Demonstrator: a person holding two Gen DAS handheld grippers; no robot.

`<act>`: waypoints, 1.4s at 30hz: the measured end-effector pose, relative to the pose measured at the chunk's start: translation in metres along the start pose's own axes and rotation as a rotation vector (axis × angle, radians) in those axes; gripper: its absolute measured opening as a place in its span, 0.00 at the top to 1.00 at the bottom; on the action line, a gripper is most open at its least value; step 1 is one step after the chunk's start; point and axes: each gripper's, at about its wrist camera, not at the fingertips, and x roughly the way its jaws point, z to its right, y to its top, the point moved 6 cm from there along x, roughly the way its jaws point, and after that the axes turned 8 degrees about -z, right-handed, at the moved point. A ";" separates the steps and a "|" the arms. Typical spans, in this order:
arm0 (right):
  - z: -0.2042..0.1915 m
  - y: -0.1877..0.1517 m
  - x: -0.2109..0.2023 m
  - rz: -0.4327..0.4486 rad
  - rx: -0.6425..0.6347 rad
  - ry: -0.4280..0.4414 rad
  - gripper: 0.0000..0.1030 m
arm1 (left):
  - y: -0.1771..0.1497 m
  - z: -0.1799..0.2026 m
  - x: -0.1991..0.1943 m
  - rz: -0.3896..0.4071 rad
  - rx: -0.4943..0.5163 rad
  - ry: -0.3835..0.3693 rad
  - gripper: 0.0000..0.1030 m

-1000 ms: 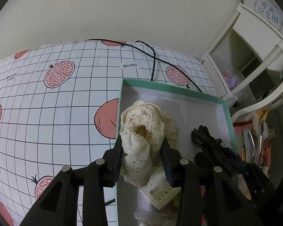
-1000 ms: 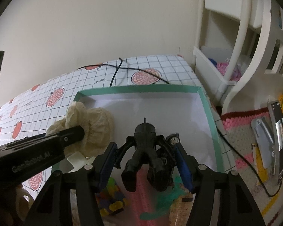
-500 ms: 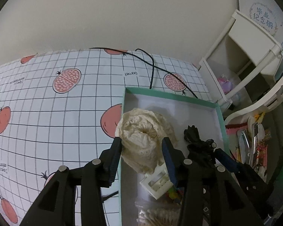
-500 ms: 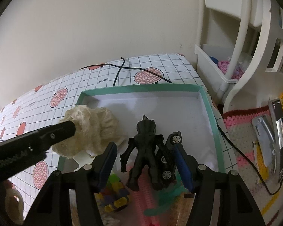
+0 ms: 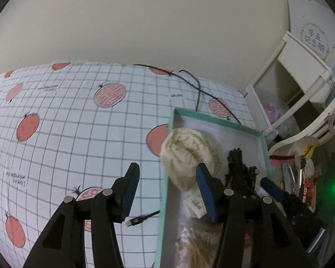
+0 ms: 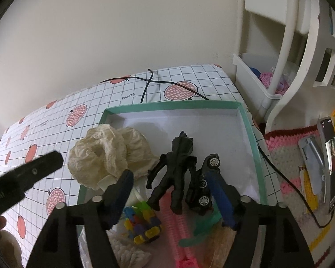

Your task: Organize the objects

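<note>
The left gripper (image 5: pixel 165 189) stands wide apart with nothing between its fingers; it straddles the left rim of the teal-edged box (image 5: pixel 167 174), one finger over the checked tablecloth (image 5: pixel 78 122), the other over the box interior. The cream lace cloth (image 5: pixel 187 154) lies bunched in the box at about 1 o'clock from this gripper, against the left wall. In the right wrist view the same cloth (image 6: pixel 107 154) sits at 10 o'clock. The right gripper (image 6: pixel 172 185) is also spread wide and grips nothing; the black figure (image 6: pixel 176 167) lies flat between and just ahead of its fingers, with a black toy car (image 6: pixel 205 178) touching the figure's right side. Coloured blocks (image 6: pixel 140 223) and a pink ribbed strip (image 6: pixel 181 225) lie at 6 o'clock in the box. A black cable (image 6: pixel 285 183) runs past the box's right wall.
</note>
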 end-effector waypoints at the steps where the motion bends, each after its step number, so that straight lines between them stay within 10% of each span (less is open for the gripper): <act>1: 0.000 0.000 -0.001 0.001 -0.001 0.000 0.26 | -0.001 -0.004 0.000 -0.002 -0.007 0.004 0.47; 13: -0.003 -0.005 -0.005 -0.010 -0.009 -0.002 0.01 | -0.015 -0.039 -0.003 0.030 -0.075 0.107 0.10; 42: -0.018 -0.046 -0.054 0.001 0.003 0.025 0.00 | -0.077 -0.081 -0.050 0.117 -0.124 0.293 0.10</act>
